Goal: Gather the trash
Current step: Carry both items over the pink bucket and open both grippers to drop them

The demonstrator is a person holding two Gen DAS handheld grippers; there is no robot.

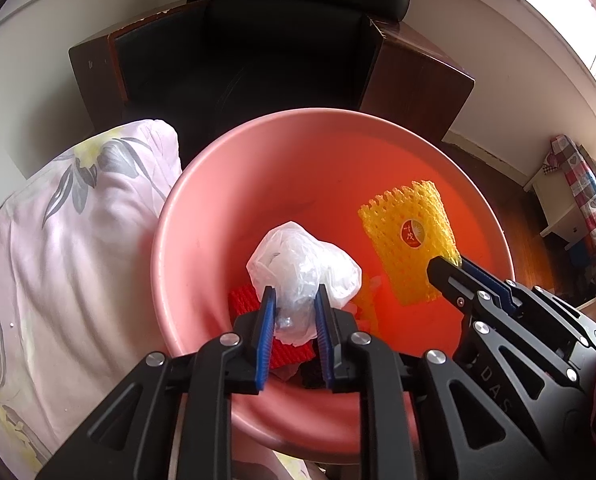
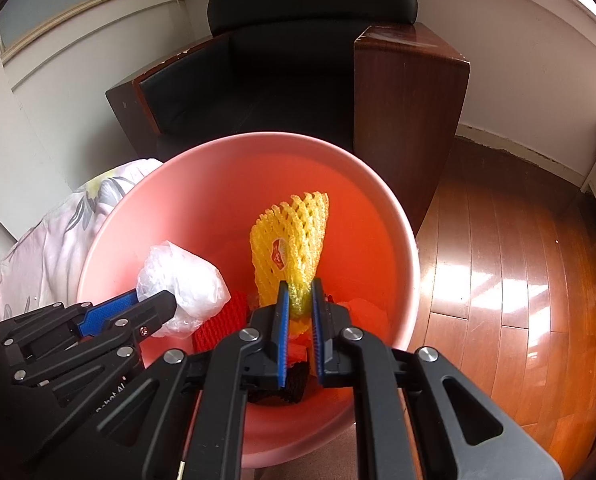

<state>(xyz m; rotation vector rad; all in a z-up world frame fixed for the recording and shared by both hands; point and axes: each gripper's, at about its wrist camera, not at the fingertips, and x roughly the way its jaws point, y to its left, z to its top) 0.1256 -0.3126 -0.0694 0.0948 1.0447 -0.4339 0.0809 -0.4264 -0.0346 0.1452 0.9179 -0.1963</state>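
Blue pads: left gripper (image 1: 295, 294) pinches the white bag (image 1: 303, 266); right gripper (image 2: 300, 289) pinches the yellow net (image 2: 292, 246).
Place: both hang over the pink bin (image 1: 202, 184).
Release: spread wide, so nothing snags.

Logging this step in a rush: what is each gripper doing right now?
Left gripper: holding the crumpled white plastic bag over the pink bin.
Right gripper: shut on the yellow foam net, over the same bin.

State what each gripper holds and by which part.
Right gripper: yellow foam net, pinched at its lower end. Left gripper: white plastic bag between its jaws, around its lower part; whether gripped is unclear.
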